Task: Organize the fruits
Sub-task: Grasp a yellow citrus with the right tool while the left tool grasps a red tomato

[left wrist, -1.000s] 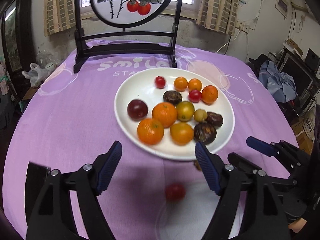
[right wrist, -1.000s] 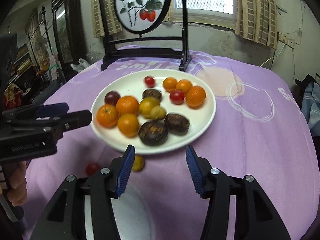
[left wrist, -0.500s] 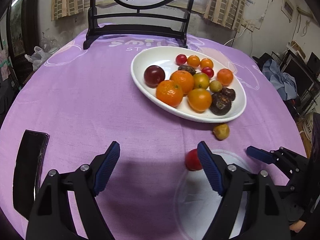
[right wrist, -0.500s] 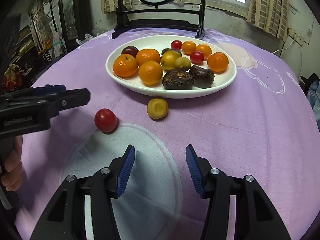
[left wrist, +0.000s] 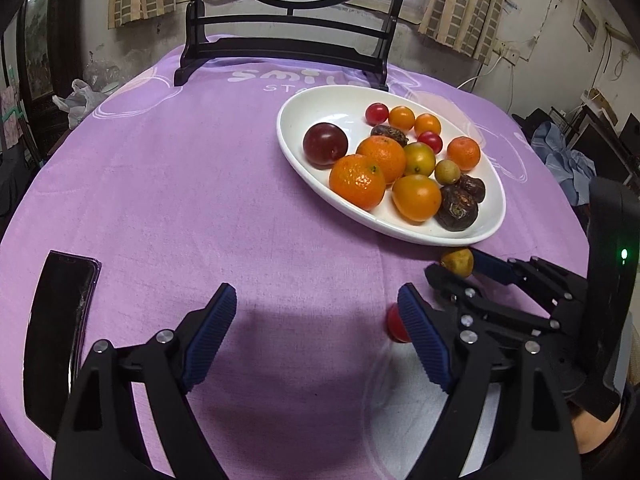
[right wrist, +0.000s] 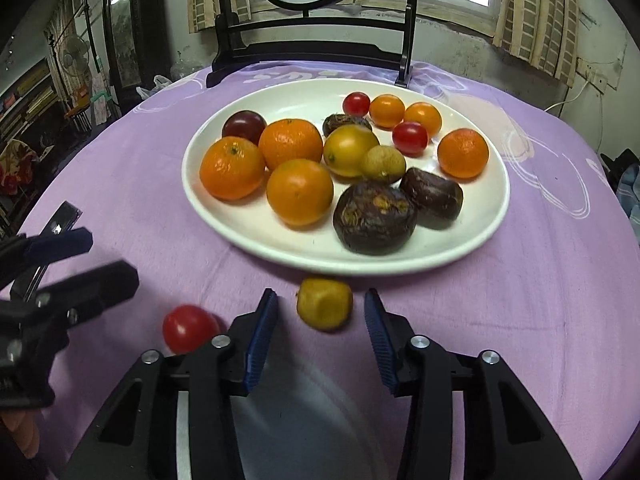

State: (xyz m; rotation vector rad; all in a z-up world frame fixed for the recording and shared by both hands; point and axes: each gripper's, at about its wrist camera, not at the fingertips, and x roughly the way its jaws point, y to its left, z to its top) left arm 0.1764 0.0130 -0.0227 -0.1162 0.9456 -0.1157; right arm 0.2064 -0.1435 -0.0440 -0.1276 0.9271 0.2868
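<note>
A white plate (right wrist: 288, 96) (left wrist: 312, 112) holds several oranges, cherry tomatoes, a plum and dark wrinkled fruits. In front of it, on the purple cloth, lies a small yellow-brown fruit (right wrist: 325, 303) (left wrist: 457, 262). My right gripper (right wrist: 320, 300) (left wrist: 456, 266) straddles that fruit, its jaws closing, and the pads do not touch it. A red cherry tomato (right wrist: 188, 328) (left wrist: 394, 324) lies to its left, just outside the right finger of my left gripper (left wrist: 316, 300) (right wrist: 86, 260). The left jaws are opening over bare cloth.
A black phone (left wrist: 60, 320) lies on the cloth at the near left. A dark wooden screen stand (left wrist: 288, 52) with a round persimmon painting stands at the table's far edge. Clutter and furniture surround the round table.
My right gripper has moved forward to the yellow-brown fruit and its jaws have narrowed around it. The left gripper has dropped lower toward the cloth, with the red tomato beside its right finger.
</note>
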